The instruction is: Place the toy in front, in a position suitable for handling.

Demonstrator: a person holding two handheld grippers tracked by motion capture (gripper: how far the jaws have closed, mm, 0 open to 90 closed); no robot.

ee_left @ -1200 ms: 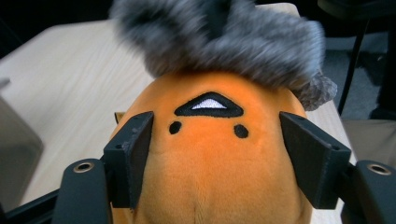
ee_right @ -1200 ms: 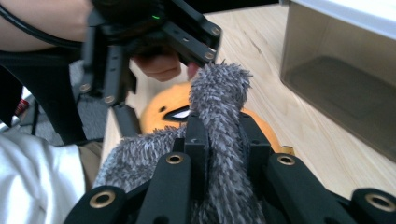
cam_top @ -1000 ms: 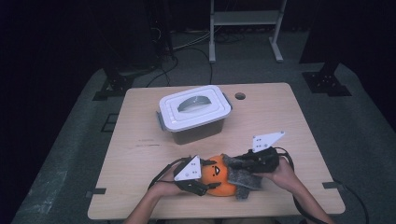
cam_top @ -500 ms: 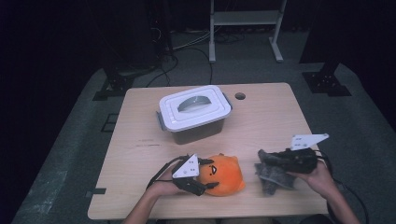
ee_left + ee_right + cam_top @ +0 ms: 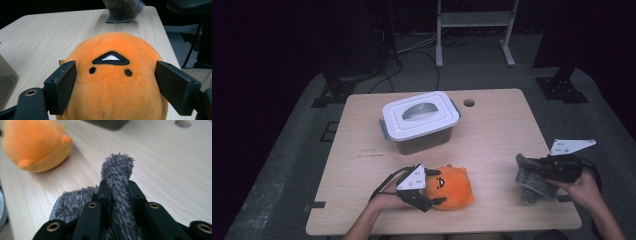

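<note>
The left tool (image 5: 435, 192) sits near the front edge of the table (image 5: 492, 130), left of its middle; its jaws stand on either side of the orange plush toy (image 5: 452, 186) and have just been opening; in the left gripper view one jaw still lies against the toy's side while the other stands clear of it, so nothing is gripped; the toy rests on the table by the front edge, face towards the left tool. The right tool (image 5: 119, 191) is near the front right corner; its jaws are clamped tight on a fold of grey furry cloth (image 5: 532, 181), which hangs from them down onto the table, well apart from the toy; a white-lidded box (image 5: 419, 120) stands towards the back edge.
</note>
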